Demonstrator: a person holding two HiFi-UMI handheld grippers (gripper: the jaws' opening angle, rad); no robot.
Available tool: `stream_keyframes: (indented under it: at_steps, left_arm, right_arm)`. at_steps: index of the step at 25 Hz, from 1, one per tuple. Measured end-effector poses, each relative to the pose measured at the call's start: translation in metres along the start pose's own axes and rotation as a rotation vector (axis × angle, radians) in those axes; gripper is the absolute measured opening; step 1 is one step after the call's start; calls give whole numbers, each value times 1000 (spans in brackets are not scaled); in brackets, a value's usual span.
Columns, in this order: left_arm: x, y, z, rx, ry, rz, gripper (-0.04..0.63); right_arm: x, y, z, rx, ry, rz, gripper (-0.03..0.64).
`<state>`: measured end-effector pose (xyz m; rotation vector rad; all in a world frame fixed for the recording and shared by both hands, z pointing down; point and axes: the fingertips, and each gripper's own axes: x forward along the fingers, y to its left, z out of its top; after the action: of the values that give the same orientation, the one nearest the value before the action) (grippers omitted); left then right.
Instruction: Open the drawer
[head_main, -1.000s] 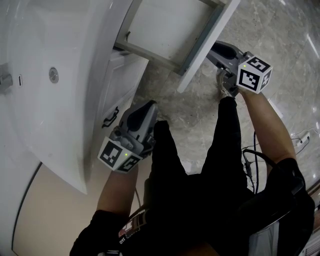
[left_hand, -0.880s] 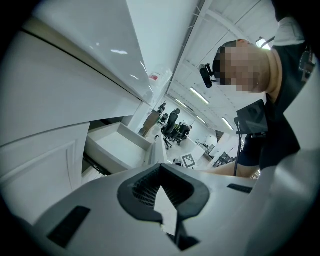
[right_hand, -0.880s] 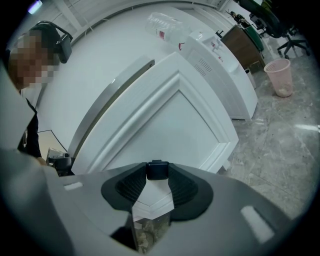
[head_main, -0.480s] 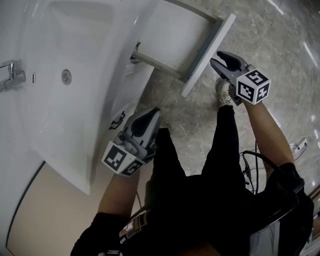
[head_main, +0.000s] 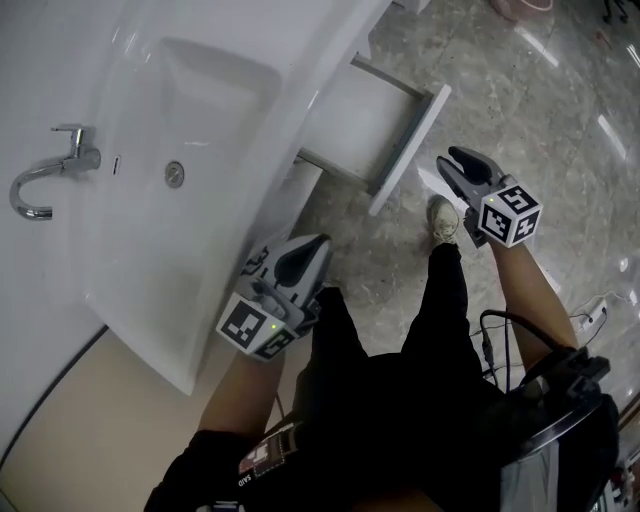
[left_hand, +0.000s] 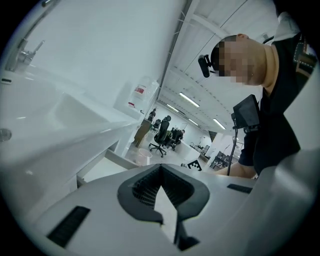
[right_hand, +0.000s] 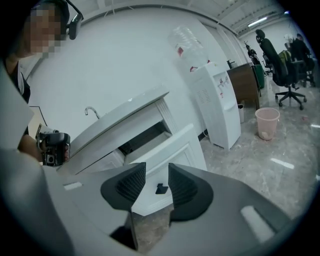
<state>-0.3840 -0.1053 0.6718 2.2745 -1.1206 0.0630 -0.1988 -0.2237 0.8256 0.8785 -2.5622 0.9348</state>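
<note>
below the sink (head_main: 150, 230), the drawer (head_main: 365, 125) stands pulled out. the right gripper (head_main: 453, 158) has its jaws spread, just closing slightly, nothing between them. the left gripper (head_main: 316, 243) has its jaws pressed together, empty.

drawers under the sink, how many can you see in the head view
2. One drawer is pulled open, near the right gripper. A closed drawer front sits beside it, just ahead of the left gripper. The sink may hide more.

The left tongs (head_main: 312, 246) sit closed; the empty right tongs (head_main: 453, 160), parted, have just been closing.
</note>
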Motion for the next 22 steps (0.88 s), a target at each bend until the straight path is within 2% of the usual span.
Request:
stream_keyframes:
  at_steps: [15,22]
  left_arm:
    - [-20,-57,124,100,-105,-5,0]
    - [-36,-82,177,147,-161,-10,0]
  right_arm:
    - [-71,59,140,-99,-98,-28,54]
    - [-99,99,205,-155,-154,-6,19]
